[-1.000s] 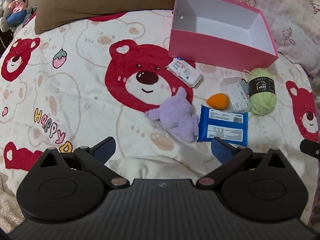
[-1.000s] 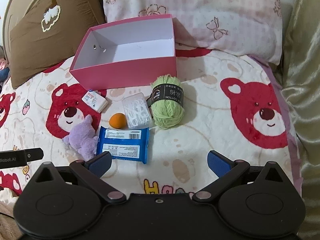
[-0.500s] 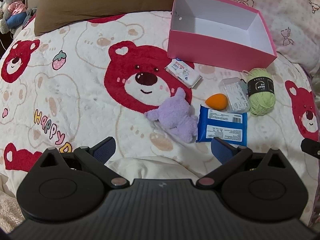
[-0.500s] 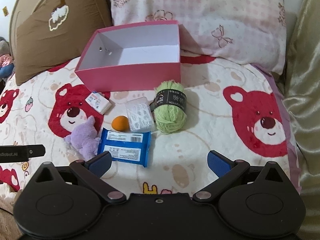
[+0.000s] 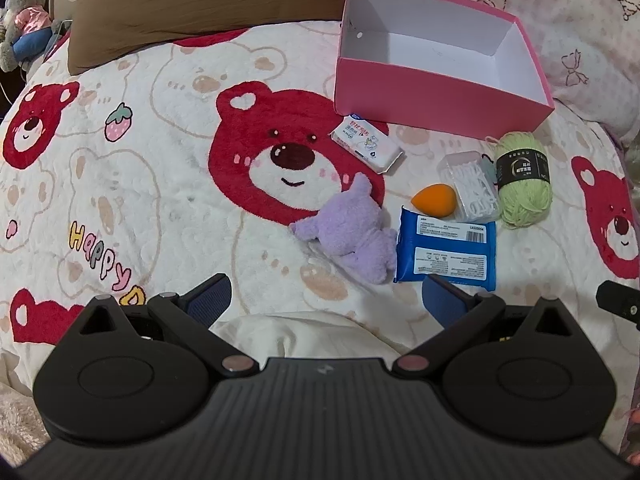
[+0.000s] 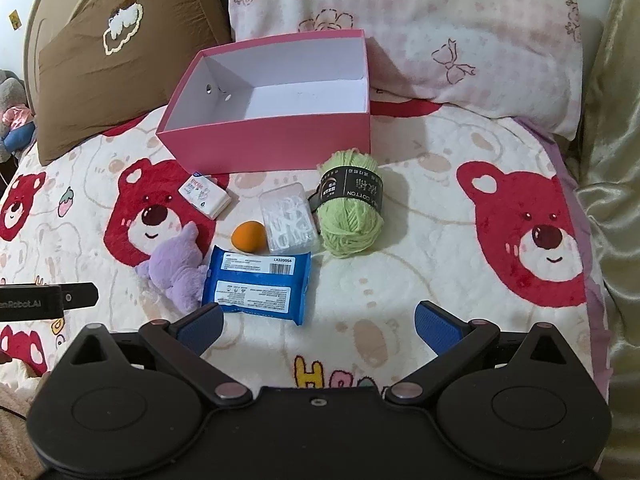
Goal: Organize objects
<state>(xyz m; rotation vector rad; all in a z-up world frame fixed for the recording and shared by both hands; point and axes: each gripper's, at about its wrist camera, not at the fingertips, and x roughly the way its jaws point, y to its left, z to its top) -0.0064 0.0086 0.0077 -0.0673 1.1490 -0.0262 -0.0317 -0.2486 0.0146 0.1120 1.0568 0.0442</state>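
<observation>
The pink box [image 6: 276, 142] is sitting open and upright at the far side of the bear-print blanket [image 6: 432, 248], its white inside showing nothing in it, with the pink patterned pillow [image 6: 460, 32] behind it and the brown pillow [image 6: 120, 60] off to its left. In front of the box the loose things are lying in a cluster: the white tissue pack [image 5: 366, 143] is resting just before the box's near left corner, the green yarn ball [image 6: 351, 206] is lying by the near right corner, and the clear plastic case [image 6: 289, 218] of small white pieces is touching the yarn's left side. The orange sponge [image 6: 249, 235] is sitting just left of that case, the blue wipes pack [image 6: 258, 284] is lying flat nearer to me, and the purple plush toy [image 5: 352, 232] is lying against the pack's left edge. I am holding my right gripper [image 6: 318, 322] above the blanket with its jaws spread wide and nothing between them, its left finger close to the blue pack's near corner. My left gripper [image 5: 324, 294] is likewise hanging released and empty, its right finger close by the blue pack's near edge. A grey stuffed animal [image 5: 22, 20] is sitting far off at the left edge.
</observation>
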